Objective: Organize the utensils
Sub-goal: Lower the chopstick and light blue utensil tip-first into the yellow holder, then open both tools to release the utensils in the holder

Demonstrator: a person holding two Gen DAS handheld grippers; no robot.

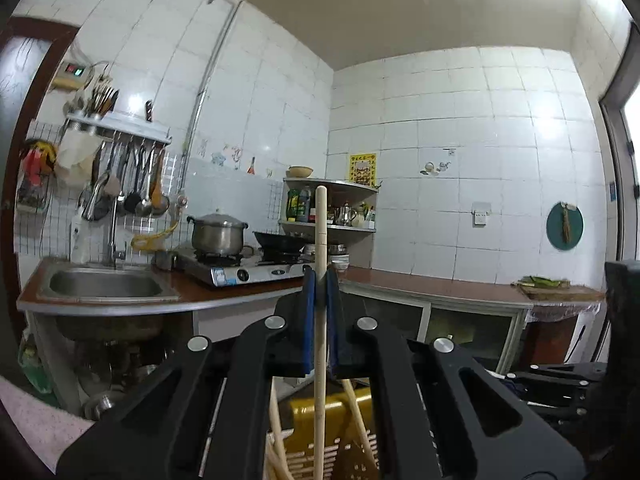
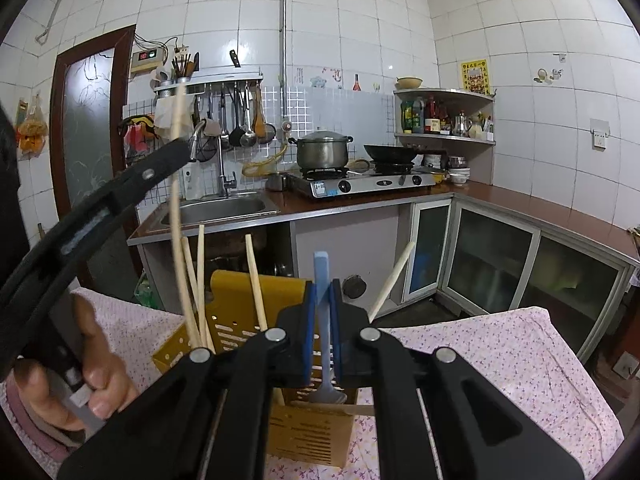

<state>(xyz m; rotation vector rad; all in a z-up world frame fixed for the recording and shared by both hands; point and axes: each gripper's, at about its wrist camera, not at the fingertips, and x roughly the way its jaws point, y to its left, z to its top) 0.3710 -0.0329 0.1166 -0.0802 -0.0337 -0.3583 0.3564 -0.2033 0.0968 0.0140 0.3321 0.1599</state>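
My left gripper (image 1: 320, 280) is shut on a pale wooden chopstick (image 1: 320, 320), held upright over the yellow slotted utensil holder (image 1: 316, 412). My right gripper (image 2: 325, 292) is shut on a light blue plastic spoon (image 2: 322, 276), its bowl end down inside the yellow holder (image 2: 236, 292). Several wooden chopsticks (image 2: 254, 280) stand in the holder. In the right wrist view the left gripper (image 2: 176, 152) shows at the left, gripping its chopstick (image 2: 176, 184), which reaches down into the holder's left side.
The holder stands on a table with a pink flowered cloth (image 2: 500, 352). Behind are a counter with a steel sink (image 2: 220, 206), a gas stove (image 2: 368, 182) with a pot and a wok, a corner shelf (image 2: 444, 116) and hanging ladles (image 2: 244, 120).
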